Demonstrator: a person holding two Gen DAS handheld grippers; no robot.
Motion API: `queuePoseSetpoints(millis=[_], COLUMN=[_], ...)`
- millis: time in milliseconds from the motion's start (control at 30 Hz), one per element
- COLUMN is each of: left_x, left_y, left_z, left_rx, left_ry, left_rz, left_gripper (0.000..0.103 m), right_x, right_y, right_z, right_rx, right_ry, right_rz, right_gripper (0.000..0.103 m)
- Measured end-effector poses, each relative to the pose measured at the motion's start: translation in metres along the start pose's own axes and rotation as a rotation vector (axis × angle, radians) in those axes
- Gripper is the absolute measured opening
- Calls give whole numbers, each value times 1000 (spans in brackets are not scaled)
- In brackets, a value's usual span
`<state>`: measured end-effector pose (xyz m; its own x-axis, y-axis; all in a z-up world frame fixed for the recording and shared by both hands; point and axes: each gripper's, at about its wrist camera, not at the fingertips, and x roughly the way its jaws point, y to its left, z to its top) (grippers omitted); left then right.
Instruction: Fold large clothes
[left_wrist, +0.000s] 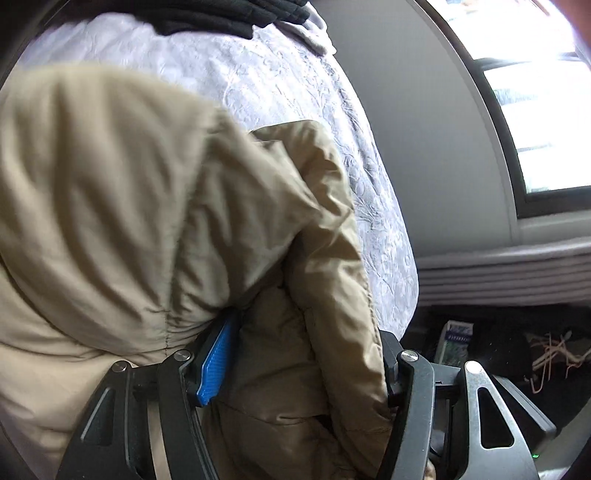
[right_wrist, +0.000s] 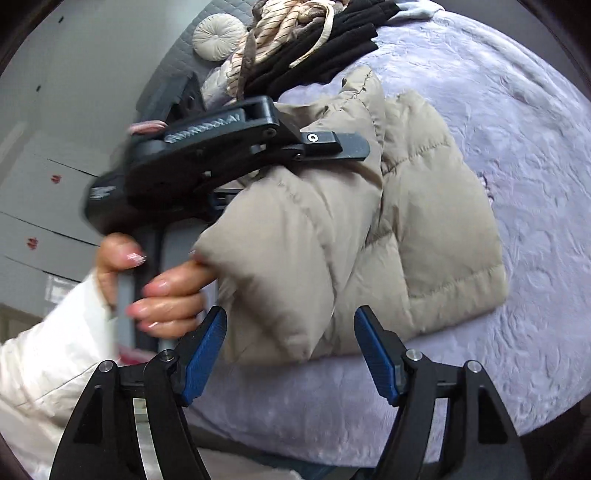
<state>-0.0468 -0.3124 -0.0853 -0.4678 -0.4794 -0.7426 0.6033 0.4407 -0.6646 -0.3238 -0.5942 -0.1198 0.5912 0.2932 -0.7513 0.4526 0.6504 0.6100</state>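
At twelve o'clock in your right view, black clothes (right_wrist: 332, 48) lie heaped with a beige braided rope piece (right_wrist: 273, 33) on the lavender bedspread (right_wrist: 517, 147). A round tufted cushion (right_wrist: 218, 35) sits at eleven. In your left view, a window (left_wrist: 535, 110) fills two o'clock, and a small carton (left_wrist: 454, 341) stands at four.

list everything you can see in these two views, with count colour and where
puffer jacket: 1, beige, on the bed, partly lifted
bedspread: 1, lavender, under the jacket
dark clothes: a pile, black, far end of the bed
round cushion: 1, cream, by the headboard
window: 1, bright, beside the bed
left gripper: 1, black with blue pads, fabric between its fingers
right gripper: 1, black with blue pads, open near the jacket's edge
left hand: 1, on the left gripper's handle
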Motion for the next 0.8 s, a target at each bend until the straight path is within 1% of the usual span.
queuePoseSetpoints(millis=[33,67,100,167,200,267,300,367,433,500,567,667,733,800], left_x=[-9,-24,-41,-68,-80,-97,-99,-93,-80,-65,-34,6,25,41], left_y=[-2,-9,-14,-15,-13,6,19,42,53,56,39,13,2,-8], left_z=[0,-3,-5,-6,-9,-8,-5,4,11,19,33,47,51,54], left_rx=[18,50,85,119,123,99,68,33,21,32,76,137,162,172], left_ry=[-15,-55,-116,-224,-264,-324,-330,-317,-310,-304,-291,-267,-254,-243], left_rz=[-1,12,52,151,195,300,363,439,469,504,539,549,563,599], left_gripper=[63,63,63,63,63,63,63,63,63,63,63,63,63,63], right_x=[3,4,0,-4,-4,-3,2,7,10,10,10,12,13,11], right_y=[-4,-9,-15,-22,-29,-48,-56,-65,-70,-77,-87,-115,-138,-155], right_z=[6,9,11,11,9,2,0,2,-2,-6,-7,-5,-3,-2], right_rx=[30,72,106,94,90,125,140,150,164,177,190,253,321,379], right_ry=[-6,-13,-41,-53,-43,-11,4,14,15,13,5,-9,-14,6], right_rz=[-27,-44,-62,-120,-135,-127,-126,-130,-122,-129,-153,-162,-147,-112], right_gripper=[19,10,9,9,9,9,9,9,9,9,9,10,11,12])
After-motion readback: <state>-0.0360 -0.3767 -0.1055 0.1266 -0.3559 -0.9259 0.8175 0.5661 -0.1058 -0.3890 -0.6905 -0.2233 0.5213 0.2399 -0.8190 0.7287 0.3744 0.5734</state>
